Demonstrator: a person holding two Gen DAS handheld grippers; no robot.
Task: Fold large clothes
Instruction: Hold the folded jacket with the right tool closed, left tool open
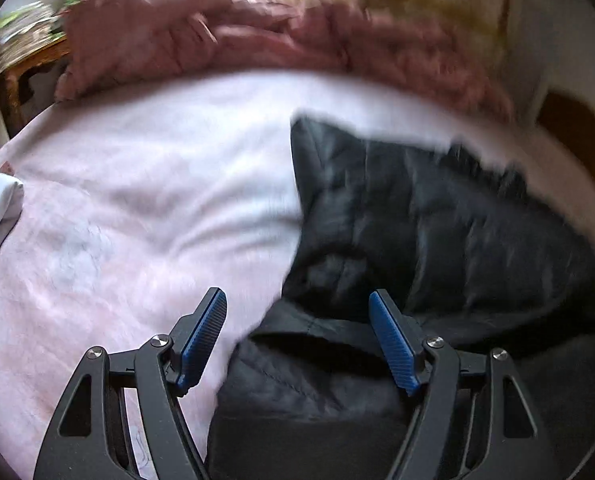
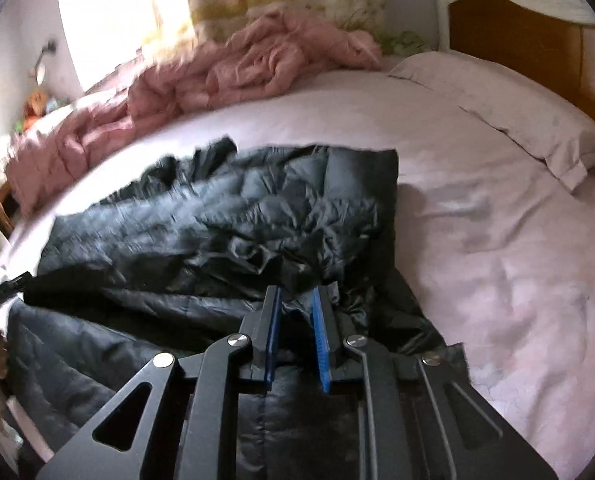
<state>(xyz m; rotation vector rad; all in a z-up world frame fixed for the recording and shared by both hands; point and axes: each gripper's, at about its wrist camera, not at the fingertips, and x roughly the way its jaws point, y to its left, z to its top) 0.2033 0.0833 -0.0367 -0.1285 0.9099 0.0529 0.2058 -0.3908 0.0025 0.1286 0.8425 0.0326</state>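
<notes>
A black quilted puffer jacket (image 1: 437, 220) lies spread on a bed with a pale pink sheet (image 1: 137, 184). My left gripper (image 1: 297, 300) is open and empty, hovering over the jacket's left edge. In the right wrist view the jacket (image 2: 225, 220) stretches across the sheet (image 2: 497, 240). My right gripper (image 2: 295, 292) is shut on a bunched fold of the jacket's fabric, with the cloth pinched between the blue pads (image 2: 319, 328).
A crumpled pink duvet (image 2: 177, 80) lies along the far side of the bed. A pillow (image 2: 497, 100) and a wooden headboard (image 2: 529, 36) are at the right. A wooden side table (image 1: 21, 72) stands at the far left. A bright window (image 2: 113, 12) is behind.
</notes>
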